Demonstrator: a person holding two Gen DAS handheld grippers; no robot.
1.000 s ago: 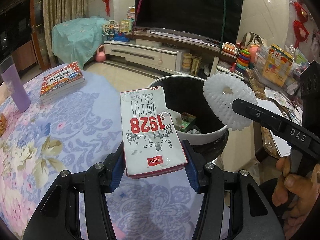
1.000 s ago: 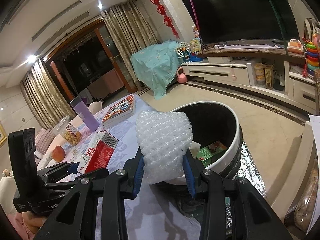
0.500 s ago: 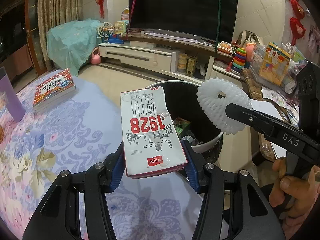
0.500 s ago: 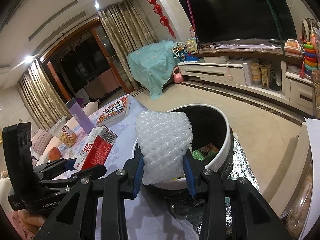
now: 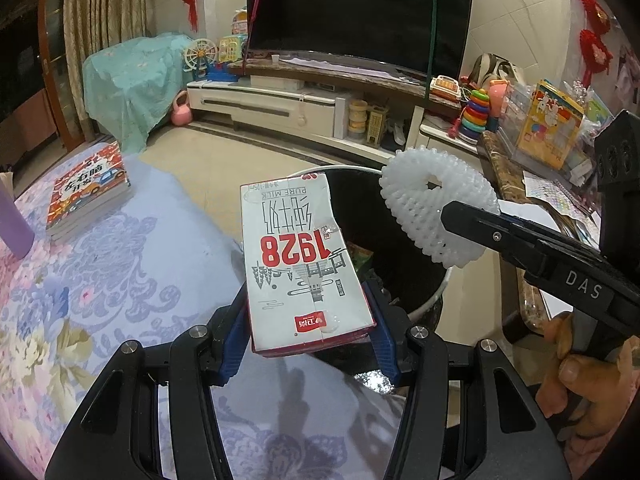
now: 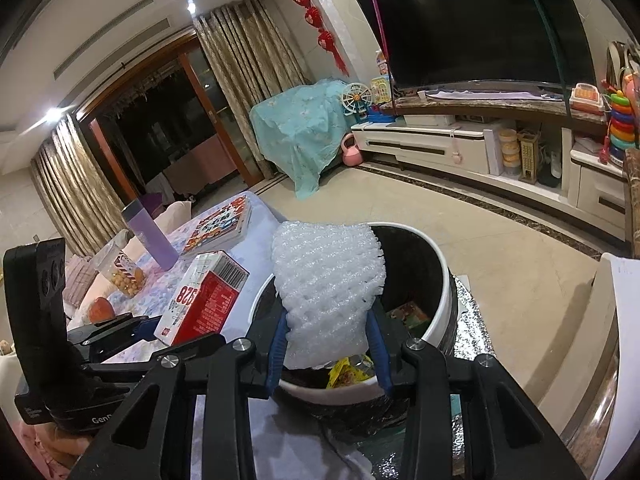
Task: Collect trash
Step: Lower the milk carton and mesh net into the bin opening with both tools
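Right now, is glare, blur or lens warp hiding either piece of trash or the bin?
Left wrist: milk carton sharp, print legible, edges of view bowed. Right wrist: foam net crisp, ceiling lights flare, trash bin interior dark but its contents show.

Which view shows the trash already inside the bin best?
The right wrist view: it looks down into the bin, showing a green packet and yellow wrapper. In the left wrist view, the milk carton hides most of the interior; only a green sliver shows.
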